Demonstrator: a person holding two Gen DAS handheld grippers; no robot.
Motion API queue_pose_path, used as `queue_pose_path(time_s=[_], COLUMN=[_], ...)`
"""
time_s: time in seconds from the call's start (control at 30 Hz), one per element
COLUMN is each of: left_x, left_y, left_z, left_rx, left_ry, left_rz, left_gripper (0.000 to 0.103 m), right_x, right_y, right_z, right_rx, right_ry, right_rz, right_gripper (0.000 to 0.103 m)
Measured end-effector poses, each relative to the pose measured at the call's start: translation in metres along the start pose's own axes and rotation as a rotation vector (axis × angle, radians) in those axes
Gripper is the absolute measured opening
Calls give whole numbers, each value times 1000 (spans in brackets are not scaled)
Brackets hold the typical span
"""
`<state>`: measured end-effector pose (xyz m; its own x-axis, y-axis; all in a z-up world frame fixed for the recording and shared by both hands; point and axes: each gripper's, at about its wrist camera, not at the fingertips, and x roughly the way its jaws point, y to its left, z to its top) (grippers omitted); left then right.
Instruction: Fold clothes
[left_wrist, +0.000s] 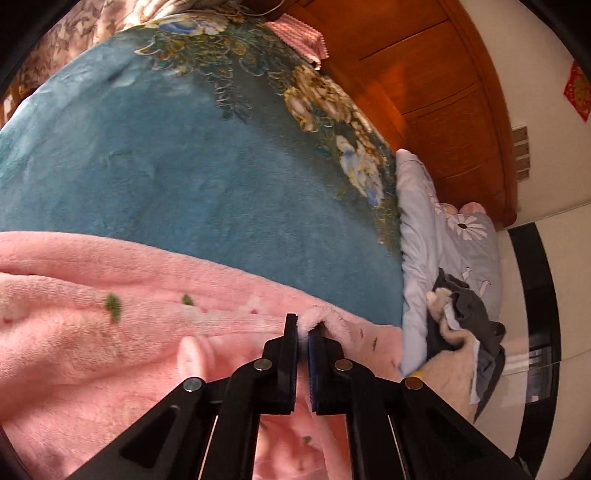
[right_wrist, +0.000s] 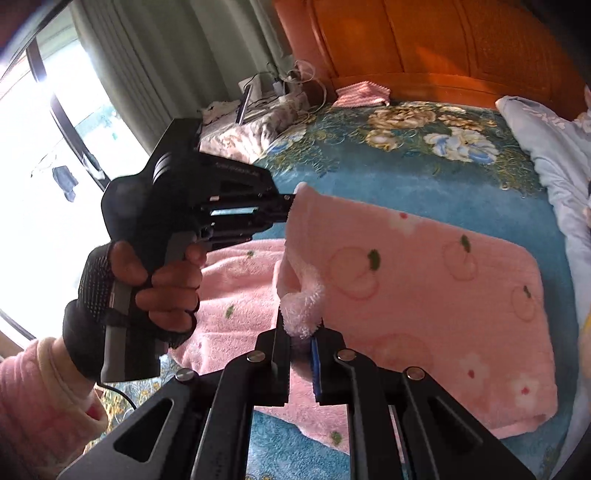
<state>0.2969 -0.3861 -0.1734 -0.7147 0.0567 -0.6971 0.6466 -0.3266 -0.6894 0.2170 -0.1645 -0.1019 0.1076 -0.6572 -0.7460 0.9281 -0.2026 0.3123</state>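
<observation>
Lying across a blue floral blanket on the bed, a pink fleece garment is being held at two points. One fluffy edge is being pinched between the clenched jaws of the left gripper, whose handle is being gripped by a gloved hand. Another edge is being clamped by the right gripper. A grey quilt is lying beside the blanket.

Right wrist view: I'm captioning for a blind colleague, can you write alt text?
The right gripper pinches a fluffy edge of a pink fleece garment lifted over a blue floral blanket; the left gripper, held by a gloved hand, grips another edge.
</observation>
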Motion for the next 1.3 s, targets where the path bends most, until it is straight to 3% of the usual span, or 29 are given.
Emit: queue_pose_path(time_s=[0.13, 0.23, 0.37, 0.4, 0.53, 0.63, 0.83, 0.97, 1.1, 1.3], left_x=[16, 15, 9, 8, 2, -3, -9, -11, -9, -8], left_y=[30, 36, 40, 42, 46, 49, 51, 44, 51, 50], left_z=[-4, -7, -23, -27, -42, -54, -74, -83, -92, -101], left_rx=[-21, -32, -28, -28, -24, -21, -20, 34, -12, -6], left_ry=[31, 30, 64, 72, 106, 131, 157, 180, 217, 212], left_rz=[90, 66, 40, 34, 8, -11, -63, -54, -89, -76], left_gripper=[5, 5, 9, 13, 49, 54, 56, 59, 60, 60], right_x=[43, 57, 54, 53, 49, 49, 47, 40, 36, 29], right_y=[19, 19, 12, 7, -11, -11, -13, -21, -29, -37], right_z=[-18, -25, -22, -21, -19, -18, -16, -16, -14, -13], right_rx=[-55, -20, -4, 17, 98, 102, 97, 116, 138, 151], right_ry=[99, 133, 116, 112, 96, 92, 86, 78, 67, 55], right_rz=[1, 22, 26, 24, 27, 35, 48, 50, 52, 30], right_gripper=[10, 10, 10, 10, 10, 11, 11, 11, 11, 11])
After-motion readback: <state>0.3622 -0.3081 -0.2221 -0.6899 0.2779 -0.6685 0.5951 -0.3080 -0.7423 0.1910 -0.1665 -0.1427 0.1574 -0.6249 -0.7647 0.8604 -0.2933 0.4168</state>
